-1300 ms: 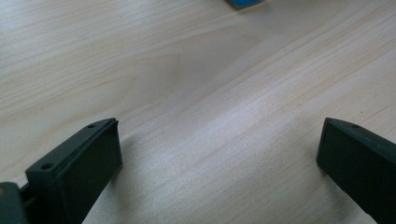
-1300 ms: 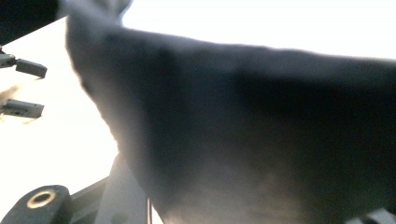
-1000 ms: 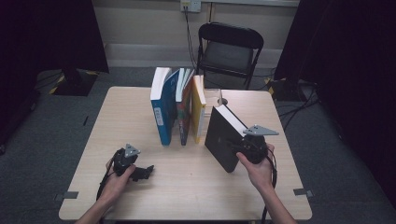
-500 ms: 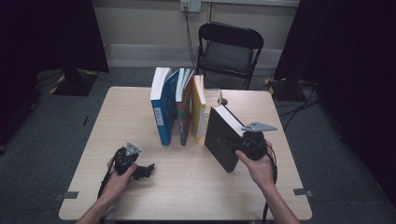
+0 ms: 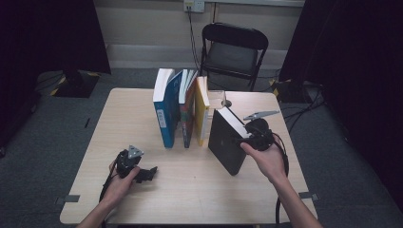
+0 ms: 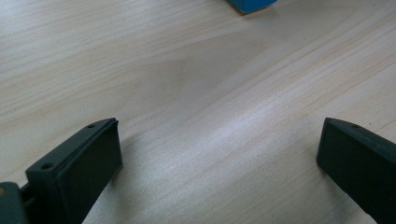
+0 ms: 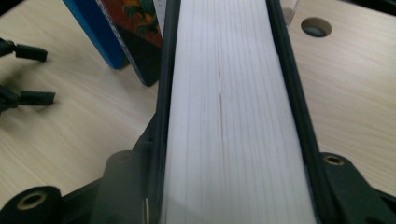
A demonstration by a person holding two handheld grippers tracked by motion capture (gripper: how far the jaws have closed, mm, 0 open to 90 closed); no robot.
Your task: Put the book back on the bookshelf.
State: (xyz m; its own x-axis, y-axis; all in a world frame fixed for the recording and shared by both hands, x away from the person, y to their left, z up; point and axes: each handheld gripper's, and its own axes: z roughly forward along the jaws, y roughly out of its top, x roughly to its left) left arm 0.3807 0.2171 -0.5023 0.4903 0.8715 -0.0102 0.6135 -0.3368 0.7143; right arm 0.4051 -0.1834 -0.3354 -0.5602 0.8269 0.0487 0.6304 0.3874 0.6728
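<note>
Between the right gripper's (image 5: 240, 138) jaws, a black book (image 5: 227, 141), clamped; left gripper (image 5: 148, 174) wide, empty.

Right gripper (image 5: 237, 138) jaws clamped, raised; left gripper (image 5: 151, 173) jaws wide, low.

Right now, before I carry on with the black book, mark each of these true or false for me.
1. The right gripper is clamped on the black book. True.
2. The black book lies flat on the table. False: it is tilted, leaning toward the standing books.
3. The left gripper holds the blue book. False: its fingers are spread wide over bare table with nothing between them.
4. The yellow book stands nearest the black book. True.
5. A chair stands beyond the table's far edge. True.
</note>
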